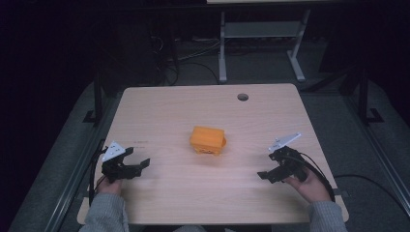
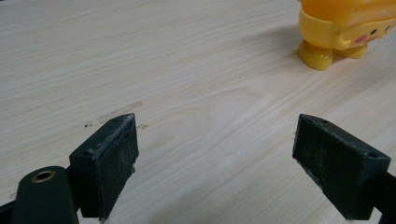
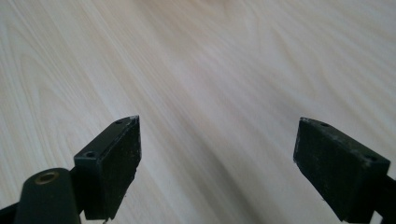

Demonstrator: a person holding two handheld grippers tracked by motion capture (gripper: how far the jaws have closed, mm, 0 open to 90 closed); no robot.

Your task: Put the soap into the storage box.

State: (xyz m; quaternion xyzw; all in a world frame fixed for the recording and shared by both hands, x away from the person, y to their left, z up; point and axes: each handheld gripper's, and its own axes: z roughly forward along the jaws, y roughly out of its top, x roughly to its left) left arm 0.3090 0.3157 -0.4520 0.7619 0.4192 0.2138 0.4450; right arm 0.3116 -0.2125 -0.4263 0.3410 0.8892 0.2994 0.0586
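An orange-yellow toy figure (image 1: 208,140) stands near the middle of the light wooden table (image 1: 183,106). Its stubby yellow legs and pink cheek show at the top right of the left gripper view, toy (image 2: 343,32). My left gripper (image 1: 138,162) rests low at the table's left front, held by a hand, jaws wide apart and empty (image 2: 215,154). My right gripper (image 1: 265,175) sits at the right front, also open with bare wood between its pads (image 3: 217,158). Both grippers are well apart from the toy.
A round cable hole (image 1: 242,97) lies near the table's far right corner. Beyond the table stands a white metal frame (image 1: 261,43) on a dark floor. Cables trail from both grippers off the table's sides.
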